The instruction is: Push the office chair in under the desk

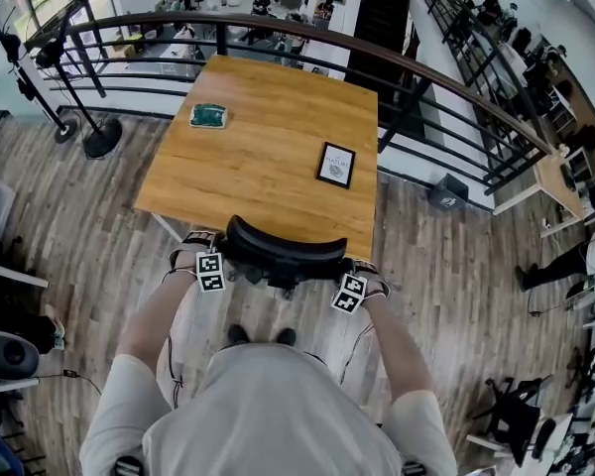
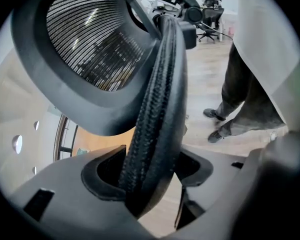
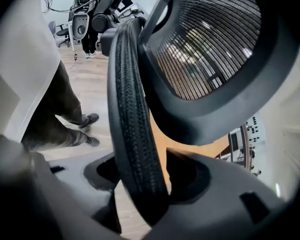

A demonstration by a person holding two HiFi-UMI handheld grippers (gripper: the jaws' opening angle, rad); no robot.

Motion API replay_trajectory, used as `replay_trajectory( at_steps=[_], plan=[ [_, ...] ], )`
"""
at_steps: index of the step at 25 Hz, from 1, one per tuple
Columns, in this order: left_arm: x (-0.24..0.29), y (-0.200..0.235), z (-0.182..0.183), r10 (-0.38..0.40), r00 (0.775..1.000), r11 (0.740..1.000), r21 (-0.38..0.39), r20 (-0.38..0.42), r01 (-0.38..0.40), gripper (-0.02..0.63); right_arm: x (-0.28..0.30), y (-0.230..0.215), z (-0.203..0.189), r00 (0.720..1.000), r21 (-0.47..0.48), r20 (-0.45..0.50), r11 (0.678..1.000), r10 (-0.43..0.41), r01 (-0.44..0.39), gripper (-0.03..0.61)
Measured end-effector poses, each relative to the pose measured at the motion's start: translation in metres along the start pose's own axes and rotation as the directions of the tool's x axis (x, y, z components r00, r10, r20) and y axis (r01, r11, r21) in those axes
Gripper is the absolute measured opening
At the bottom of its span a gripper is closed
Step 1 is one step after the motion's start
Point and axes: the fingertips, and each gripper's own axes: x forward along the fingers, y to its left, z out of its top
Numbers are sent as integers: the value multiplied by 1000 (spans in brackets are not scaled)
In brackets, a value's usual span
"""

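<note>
- Office chair point(image 1: 286, 244) sits at the near edge of the desk point(image 1: 268, 137), roughly centred on its width, between the desk and the person point(image 1: 268, 405).
- From the head view the black headrest point(image 1: 278, 234) overlaps the desk's near edge. How far the seat is under the desk can't be seen; the backrest and the person's body cover it.
- Left gripper point(image 1: 208, 266) is at the left side of the chair back and the right gripper point(image 1: 351, 288) at the right side, both angled steeply down.
- Left gripper view: left gripper point(image 2: 150, 178) is released, jaws spread wide. The backrest rim point(image 2: 157, 99) runs down between them, with dark gaps beside it, so the pads aren't clamping it.
- Right gripper view: same story. Right gripper point(image 3: 146, 181) is released, with the backrest rim point(image 3: 132, 114) passing between the spread jaws and not pinched.
- The mesh headrest fills the upper part of both gripper views point(image 2: 95, 44) point(image 3: 205, 44).
- The person's dark trouser legs and shoes show beside the chair in both gripper views point(image 2: 240, 104) point(image 3: 60, 119). The shoe tips point(image 1: 260, 335) are also visible from the head view, on the near side of the chair.
- On the desk: a picture frame point(image 1: 336, 164) right of centre, towards the near side, and a green tray point(image 1: 207, 116) on the left, further away. They are well apart.
- A curved railing point(image 1: 278, 23) runs around the far side of the desk.
- The wood plank floor point(image 1: 446, 266) is visible around the desk.
</note>
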Motion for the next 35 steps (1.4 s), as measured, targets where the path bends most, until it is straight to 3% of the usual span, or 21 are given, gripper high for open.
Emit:
replay_trajectory(
  at_steps=[6,13,16,19,23,26,30,35],
  plan=[
    [-12,5,7,19,999,999,-30,30,-18,273,-18,-9,-3,999,52,25,998,-35,34,230],
    [-38,8,18,32,998,999,-9,45,-32,275,-46,-6,-4,999,79,49,997,-20,16,230],
    [-51,8,21,38,998,999,-17,47,-37,275,-64,-10,-3,997,137,80,991,-19,8,230],
    [-66,11,22,46,997,997,-62,58,-42,279,-83,-17,0,990,236,132,972,-39,7,229],
    [-94,22,33,51,991,981,-193,127,-26,276,-112,-34,7,970,382,217,924,-114,23,229],
    [-116,41,46,96,974,943,-333,207,-22,246,-136,-54,14,940,495,263,866,-217,62,229],
    [-150,72,57,205,938,843,-537,280,-24,188,-168,-77,26,876,637,336,769,-346,60,227],
    [-180,94,67,321,900,758,-650,295,-57,164,-205,-98,38,804,727,379,685,-459,48,202]
  ],
)
